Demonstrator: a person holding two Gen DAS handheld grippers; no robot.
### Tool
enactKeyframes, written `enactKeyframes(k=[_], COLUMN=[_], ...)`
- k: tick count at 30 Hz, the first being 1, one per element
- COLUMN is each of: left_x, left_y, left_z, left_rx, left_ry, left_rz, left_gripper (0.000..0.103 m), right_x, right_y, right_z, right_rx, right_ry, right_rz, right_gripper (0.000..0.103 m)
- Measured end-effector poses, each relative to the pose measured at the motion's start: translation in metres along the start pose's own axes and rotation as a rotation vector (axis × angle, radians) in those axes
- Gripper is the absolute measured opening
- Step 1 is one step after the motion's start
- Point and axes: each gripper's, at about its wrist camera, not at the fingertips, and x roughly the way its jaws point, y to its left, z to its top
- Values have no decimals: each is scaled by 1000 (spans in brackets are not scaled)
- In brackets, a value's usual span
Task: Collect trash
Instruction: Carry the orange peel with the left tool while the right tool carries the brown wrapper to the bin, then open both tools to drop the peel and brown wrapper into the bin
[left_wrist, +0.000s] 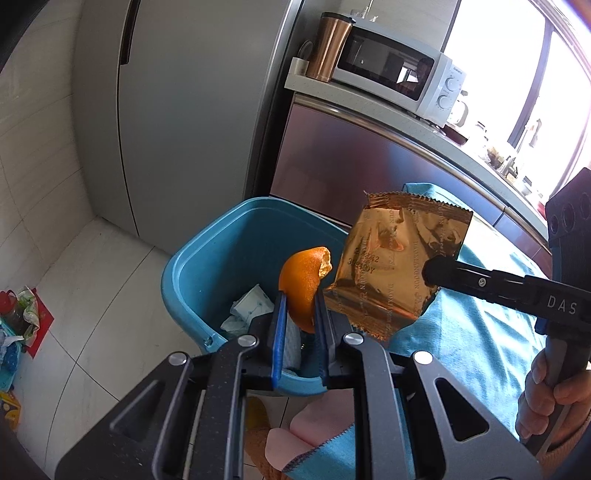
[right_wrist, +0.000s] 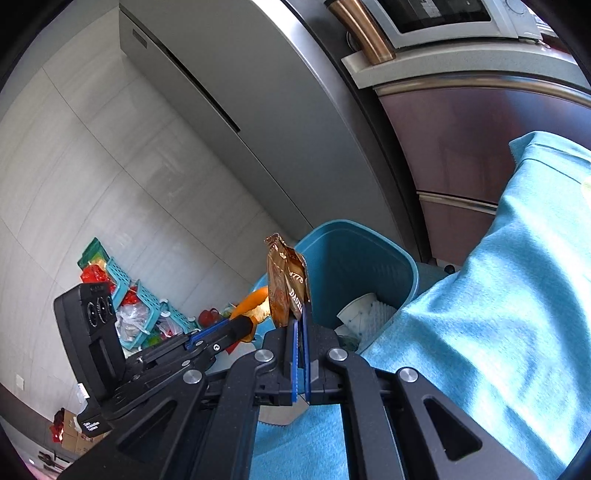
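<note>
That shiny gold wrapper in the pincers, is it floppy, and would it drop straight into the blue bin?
Probably light and crinkly rather than limp: the gold wrapper stands up above the right gripper without drooping, though it is creased. Being thin foil with a torn top, it may flutter as it falls, not plummet. It looks slick, yet the shut jaws hold it firmly beside the blue bin.

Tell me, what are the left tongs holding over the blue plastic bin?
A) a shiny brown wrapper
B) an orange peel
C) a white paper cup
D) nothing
B: the left tongs pinch a curved piece of orange peel above the blue plastic bin, while the shiny brown wrapper is in the right tongs.
</note>
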Motion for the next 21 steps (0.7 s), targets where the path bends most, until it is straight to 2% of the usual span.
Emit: enactKeyframes(k=[12,21], left_x=[29,52], left_y=[4,2], left_z=[4,-1], left_rx=[-8,-8], left_ry=[40,72], left_rz=[32,45], left_gripper=[15,16], right_x=[36,46], right_y=[2,1], right_z=[3,2], right_rx=[8,32], right_ry=[82,100], right_rz=[-45,-73], right_gripper=[4,12])
